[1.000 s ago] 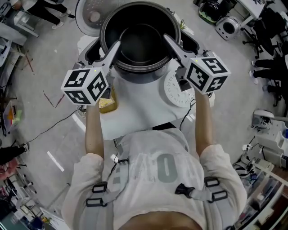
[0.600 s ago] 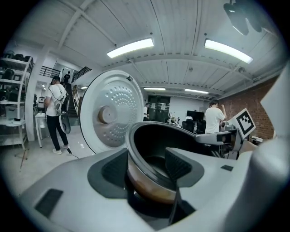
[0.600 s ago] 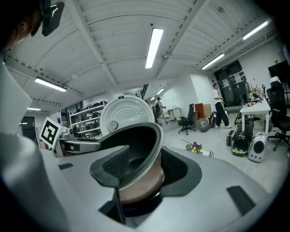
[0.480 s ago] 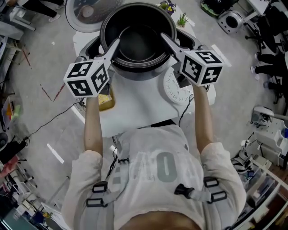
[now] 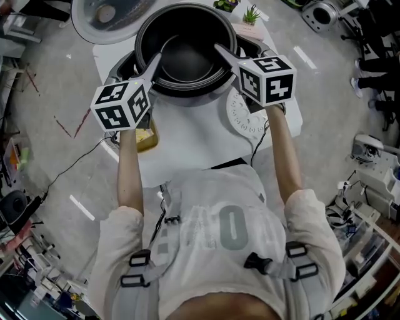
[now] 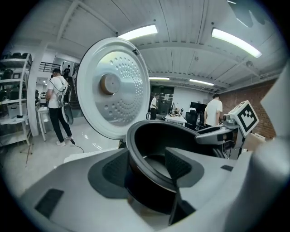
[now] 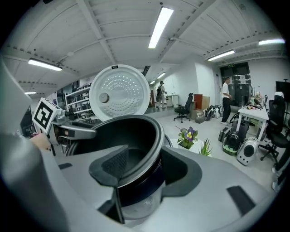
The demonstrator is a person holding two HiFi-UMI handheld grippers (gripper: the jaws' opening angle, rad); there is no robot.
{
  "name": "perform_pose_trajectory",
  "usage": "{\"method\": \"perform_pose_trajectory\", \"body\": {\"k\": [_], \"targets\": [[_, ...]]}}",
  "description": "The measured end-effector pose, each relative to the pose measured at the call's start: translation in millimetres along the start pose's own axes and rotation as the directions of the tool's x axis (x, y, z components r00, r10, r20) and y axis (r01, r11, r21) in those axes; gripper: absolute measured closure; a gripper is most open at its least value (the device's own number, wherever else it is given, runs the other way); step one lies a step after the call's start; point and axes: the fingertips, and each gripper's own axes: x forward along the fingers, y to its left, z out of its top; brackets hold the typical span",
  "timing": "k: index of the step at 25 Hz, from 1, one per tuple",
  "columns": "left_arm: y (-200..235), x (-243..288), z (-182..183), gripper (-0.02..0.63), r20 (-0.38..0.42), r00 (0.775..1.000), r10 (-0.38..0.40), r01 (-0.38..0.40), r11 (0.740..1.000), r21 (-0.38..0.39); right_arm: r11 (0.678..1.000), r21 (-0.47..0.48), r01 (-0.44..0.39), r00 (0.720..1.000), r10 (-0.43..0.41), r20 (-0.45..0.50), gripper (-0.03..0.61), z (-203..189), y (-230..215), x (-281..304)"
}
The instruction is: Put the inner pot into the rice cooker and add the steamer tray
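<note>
The dark inner pot [image 5: 186,59] hangs between both grippers over the open white rice cooker [image 5: 122,67], whose lid [image 5: 103,19] stands up behind. My left gripper [image 5: 154,60] is shut on the pot's left rim, one pad inside the wall and one outside [image 6: 149,165]. My right gripper [image 5: 220,50] grips the right rim [image 7: 145,165] the same way; its jaws have just eased open slightly with the rim still between them. The white perforated steamer tray [image 5: 247,115] lies on the table right of the cooker. Whether the pot rests in the cooker I cannot tell.
The cooker stands on a small white table [image 5: 187,147] with a yellowish container [image 5: 145,139] at its left edge. Two small potted plants [image 5: 250,12] sit behind the cooker. Cables, chairs and several people are around on the grey floor.
Both grippers and the pot have sunk toward the cooker's opening. The grip on both rims looks the same.
</note>
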Motion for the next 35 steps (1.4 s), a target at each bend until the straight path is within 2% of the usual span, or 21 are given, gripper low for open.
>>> {"method": "perform_pose_trajectory", "body": {"k": [4, 9, 15, 20, 24, 31, 35], "targets": [[0.6, 7.0, -17.0, 0.37, -0.049, 0.999, 0.004, -0.004, 1.0, 0.007, 0.999, -0.035, 0.007, 0.998, -0.009, -0.065, 0.342, -14.8, -3.1, 6.5], [0.0, 10.3, -23.6, 0.368, -0.048, 0.999, 0.006, -0.004, 0.999, 0.033, 0.996, -0.08, 0.029, 0.993, -0.038, -0.11, 0.339, -21.8, -5.0, 9.8], [0.2, 6.2, -20.6, 0.368, -0.022, 1.0, 0.011, -0.01, 0.999, 0.047, 0.996, -0.066, 0.066, 0.995, -0.071, -0.072, 0.342, -18.7, -2.4, 6.4], [0.2, 8.2, -22.4, 0.368, 0.007, 0.999, 0.037, -0.038, 0.997, 0.061, 0.981, -0.115, 0.159, 0.986, -0.163, -0.032, 0.361, -22.7, -6.4, 6.4], [0.0, 5.0, -23.4, 0.366, 0.017, 0.998, 0.063, -0.064, 0.994, 0.09, 0.981, -0.11, 0.161, 0.986, -0.165, -0.029, 0.365, -22.6, -4.3, 4.5], [-0.4, 6.5, -20.8, 0.365, 0.019, 0.998, 0.063, -0.065, 0.995, 0.078, 0.981, -0.111, 0.16, 0.986, -0.165, -0.032, 0.36, -20.6, -7.3, 3.8], [4.6, -4.0, -2.2, 0.365, 0.09, 0.994, 0.062, -0.067, 0.996, 0.051, 0.98, -0.11, 0.169, 0.986, -0.169, 0.005, 0.359, -7.4, -5.7, -1.9]]}}
